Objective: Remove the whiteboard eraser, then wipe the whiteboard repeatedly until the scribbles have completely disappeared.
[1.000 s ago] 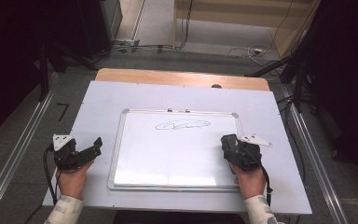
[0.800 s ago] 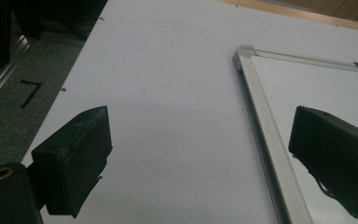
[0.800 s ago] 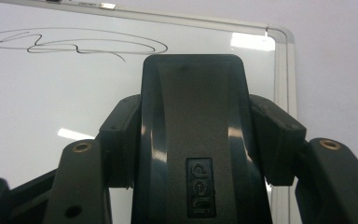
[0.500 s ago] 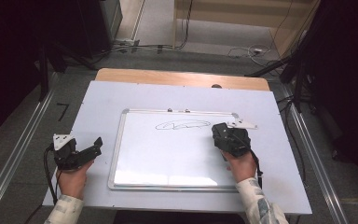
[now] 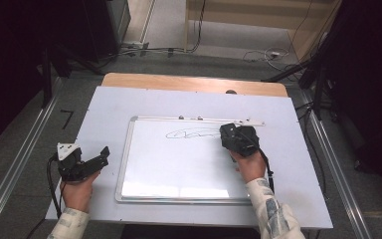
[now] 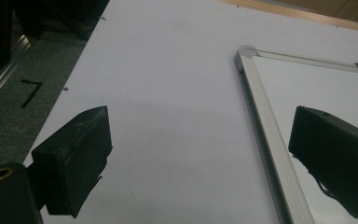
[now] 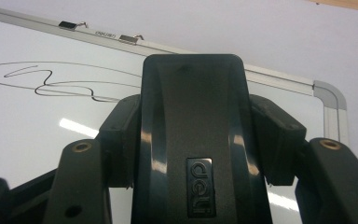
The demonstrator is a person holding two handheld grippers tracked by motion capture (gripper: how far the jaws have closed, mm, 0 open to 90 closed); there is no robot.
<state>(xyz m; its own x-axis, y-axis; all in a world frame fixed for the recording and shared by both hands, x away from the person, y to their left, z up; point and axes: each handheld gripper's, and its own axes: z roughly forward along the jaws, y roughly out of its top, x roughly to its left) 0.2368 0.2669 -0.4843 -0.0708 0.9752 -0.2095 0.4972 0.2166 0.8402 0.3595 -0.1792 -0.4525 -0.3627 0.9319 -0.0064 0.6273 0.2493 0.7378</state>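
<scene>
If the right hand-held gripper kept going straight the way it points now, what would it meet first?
Probably the black scribble on the whiteboard: the right hand-held gripper, shut on a black eraser, points along the board at it. Depth is unclear.

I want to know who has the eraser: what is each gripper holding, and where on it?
The right gripper clamps a black whiteboard eraser across its two long sides. The left gripper stands open, holding nothing.

One whiteboard [image 5: 179, 164] lies on one table [image 5: 104, 109]. One black eraser [image 7: 193, 140] and one scribbled line [image 5: 191, 134] are on the board. Two clips [image 7: 68, 24] sit on its top frame. Two grippers are in view: the left gripper [image 5: 97, 158] and the right gripper [image 5: 231, 137].
</scene>
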